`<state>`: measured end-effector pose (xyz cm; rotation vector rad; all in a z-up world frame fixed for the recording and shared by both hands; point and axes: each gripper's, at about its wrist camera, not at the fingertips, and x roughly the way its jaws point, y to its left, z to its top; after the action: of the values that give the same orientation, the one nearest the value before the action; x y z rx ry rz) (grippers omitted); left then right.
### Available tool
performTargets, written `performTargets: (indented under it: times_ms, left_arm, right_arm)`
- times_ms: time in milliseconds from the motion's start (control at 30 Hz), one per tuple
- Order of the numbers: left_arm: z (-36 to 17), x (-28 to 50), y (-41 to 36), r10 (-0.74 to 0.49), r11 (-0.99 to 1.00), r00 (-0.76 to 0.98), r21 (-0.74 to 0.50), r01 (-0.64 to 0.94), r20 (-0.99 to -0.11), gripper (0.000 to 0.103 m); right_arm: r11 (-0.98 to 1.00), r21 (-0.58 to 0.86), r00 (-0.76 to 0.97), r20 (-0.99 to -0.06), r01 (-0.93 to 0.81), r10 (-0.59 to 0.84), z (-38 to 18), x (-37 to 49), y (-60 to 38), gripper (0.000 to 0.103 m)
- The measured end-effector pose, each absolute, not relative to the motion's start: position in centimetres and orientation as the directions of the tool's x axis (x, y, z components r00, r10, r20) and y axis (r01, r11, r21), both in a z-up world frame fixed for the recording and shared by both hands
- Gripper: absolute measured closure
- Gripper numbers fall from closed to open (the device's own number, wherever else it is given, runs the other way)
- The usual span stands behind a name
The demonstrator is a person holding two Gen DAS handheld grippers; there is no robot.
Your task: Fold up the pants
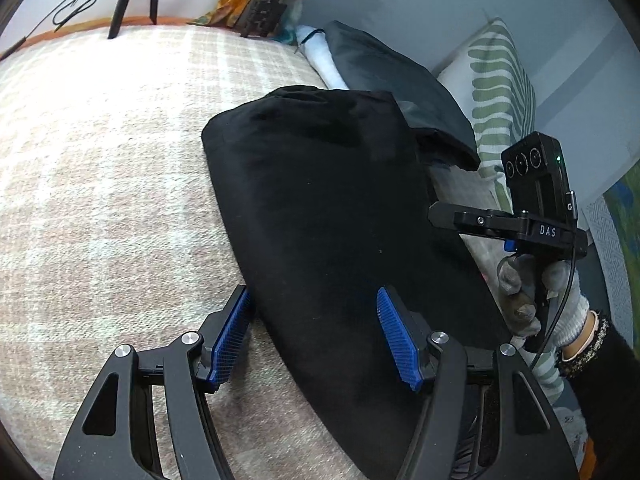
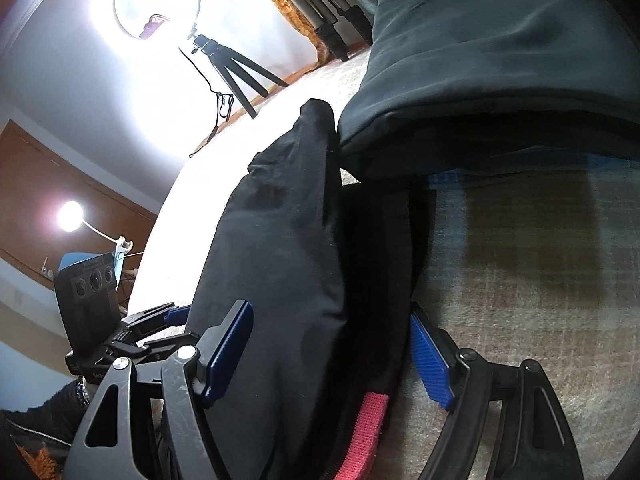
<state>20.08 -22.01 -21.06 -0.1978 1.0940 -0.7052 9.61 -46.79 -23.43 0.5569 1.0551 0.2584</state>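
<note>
The black pants (image 1: 320,208) lie folded in a long bundle on the plaid blanket (image 1: 100,152). My left gripper (image 1: 312,336) is open, its blue-padded fingers straddling the near left edge of the bundle. The right gripper (image 1: 440,212) shows in the left wrist view at the pants' right edge, held by a gloved hand. In the right wrist view the right gripper (image 2: 332,356) is open around the edge of the pants (image 2: 280,264), with a pink waistband strip (image 2: 366,432) low between the fingers. The left gripper (image 2: 176,314) shows at the left there.
A dark grey folded garment (image 1: 400,92) lies beyond the pants, also in the right wrist view (image 2: 500,60). A green-striped pillow (image 1: 500,92) leans on the wall. A tripod (image 2: 236,68) with ring light stands at the far bed edge.
</note>
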Motion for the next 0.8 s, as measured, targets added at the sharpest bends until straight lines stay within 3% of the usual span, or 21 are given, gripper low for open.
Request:
performTargets:
  times_ms: [167, 333, 500, 700, 800]
  left_arm:
    - [-21.0, 19.9, -22.8, -0.599, 0.777, 0.283, -0.459, 0.43, -0.749, 0.039]
    - [-21.0, 20.0, -23.1, -0.6, 0.778, 0.29, -0.459, 0.429, -0.745, 0.039]
    - [-21.1, 20.0, -22.8, -0.608, 0.772, 0.286, -0.468, 0.43, -0.74, 0.039]
    - [-21.2, 20.0, -22.5, -0.614, 0.768, 0.289, -0.471, 0.435, -0.734, 0.041]
    - [-21.3, 20.1, -22.5, -0.619, 0.765, 0.292, -0.478, 0.431, -0.729, 0.042]
  right_arm:
    - [0.83, 0.554, 0.47, -0.749, 0.06, 0.466, -23.4, 9.6, -47.0, 0.023]
    - [0.816, 0.576, 0.454, -0.739, 0.043, 0.498, -23.4, 10.3, -46.8, 0.008]
    - [0.827, 0.561, 0.445, -0.745, 0.015, 0.497, -23.3, 10.6, -45.8, 0.0]
    - [0.859, 0.513, 0.443, -0.77, 0.002, 0.459, -23.2, 10.4, -45.1, 0.001]
    - [0.879, 0.477, 0.449, -0.786, 0.006, 0.424, -23.0, 10.1, -44.9, 0.009]
